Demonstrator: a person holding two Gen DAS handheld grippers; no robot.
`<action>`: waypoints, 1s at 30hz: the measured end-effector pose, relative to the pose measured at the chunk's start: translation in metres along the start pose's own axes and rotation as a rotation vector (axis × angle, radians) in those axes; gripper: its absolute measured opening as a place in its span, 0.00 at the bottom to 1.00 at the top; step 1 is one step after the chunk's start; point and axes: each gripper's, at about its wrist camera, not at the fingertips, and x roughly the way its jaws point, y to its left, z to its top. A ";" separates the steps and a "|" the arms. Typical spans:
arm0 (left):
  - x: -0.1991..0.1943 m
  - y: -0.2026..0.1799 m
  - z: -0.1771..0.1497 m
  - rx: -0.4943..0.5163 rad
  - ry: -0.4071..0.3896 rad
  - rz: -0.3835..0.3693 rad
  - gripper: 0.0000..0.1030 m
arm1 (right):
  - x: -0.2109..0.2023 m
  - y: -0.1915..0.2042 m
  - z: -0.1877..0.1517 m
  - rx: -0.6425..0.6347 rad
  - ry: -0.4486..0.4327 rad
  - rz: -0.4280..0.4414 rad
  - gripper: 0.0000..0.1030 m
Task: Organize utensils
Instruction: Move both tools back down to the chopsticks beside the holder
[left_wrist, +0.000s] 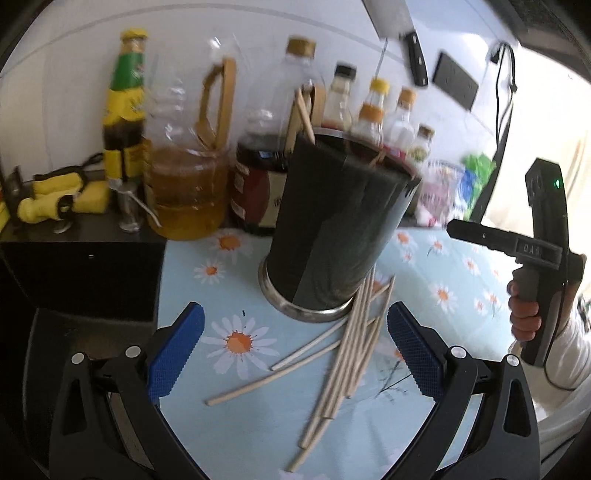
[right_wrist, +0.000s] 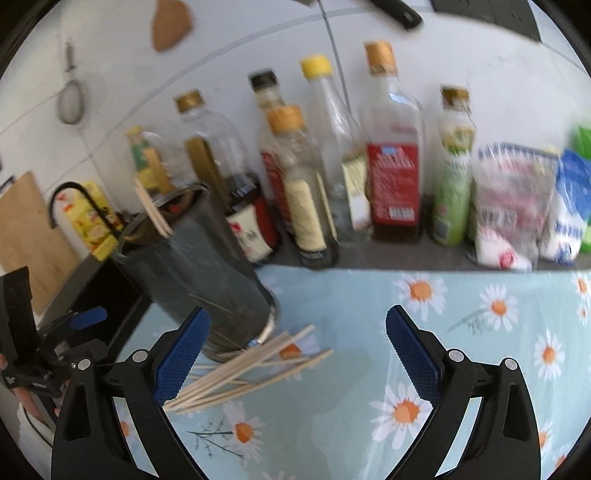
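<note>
A dark cylindrical utensil holder (left_wrist: 332, 229) with a metal base stands on the daisy-print tablecloth, a few chopsticks (left_wrist: 304, 110) sticking out of its top. Several loose wooden chopsticks (left_wrist: 347, 354) lie scattered on the cloth in front of it. My left gripper (left_wrist: 295, 350) is open just short of the pile, nothing between its fingers. In the right wrist view the holder (right_wrist: 195, 273) sits left of centre with the chopstick pile (right_wrist: 243, 369) at its foot. My right gripper (right_wrist: 297, 354) is open and empty, its left finger over the pile's ends.
Oil and sauce bottles (left_wrist: 188, 158) line the wall behind the holder; more bottles (right_wrist: 391, 147) and bagged packets (right_wrist: 517, 206) are at the back right. A black appliance (left_wrist: 81, 266) stands to the left. A knife (left_wrist: 413, 51) hangs on the wall. A hand (left_wrist: 524, 314) holds the other gripper's handle.
</note>
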 end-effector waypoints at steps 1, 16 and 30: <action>0.006 0.002 0.000 0.018 0.016 -0.002 0.94 | 0.005 -0.001 -0.003 0.008 0.012 -0.017 0.89; 0.085 0.017 0.004 0.207 0.252 -0.131 0.94 | 0.063 0.007 -0.047 0.091 0.183 -0.197 0.89; 0.120 -0.014 -0.002 0.408 0.355 -0.050 0.96 | 0.088 0.016 -0.054 0.152 0.270 -0.354 0.89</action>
